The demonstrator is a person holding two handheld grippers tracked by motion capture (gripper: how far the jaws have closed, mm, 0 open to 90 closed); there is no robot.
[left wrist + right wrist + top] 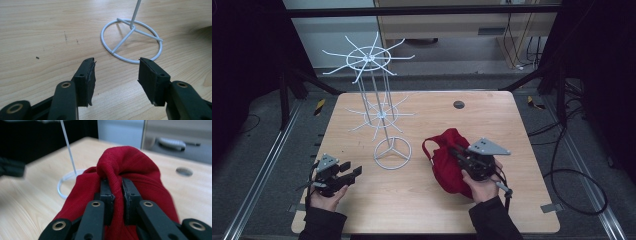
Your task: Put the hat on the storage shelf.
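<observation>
- Between the jaws of the right gripper (115, 185): a pinched fold of the red cap (130, 165). The jaws are nearly closed, with only the bunched cloth separating them.
- Below and around the right gripper (456, 151): the rest of the red cap (447, 150), resting on the wooden table (512, 125). The right hand (484, 187) holds the gripper from behind, and the grey plate sits on top.
- Ahead and to the left of the right gripper: the white wire rack (377, 95), standing upright on its ring base (392, 153). The base lies near the cap; contact cannot be determined.
- At the left gripper (117, 72): the jaws stand wide apart with nothing between them.
- Directly ahead of the left gripper: the ring base (131, 40), just beyond the jaw tips and clear of them.
- Behind the left gripper (351, 170): the left hand (326, 197), holding it low over the table.
- Beyond the right gripper: a round dark cable hole (459, 104) in the table.
</observation>
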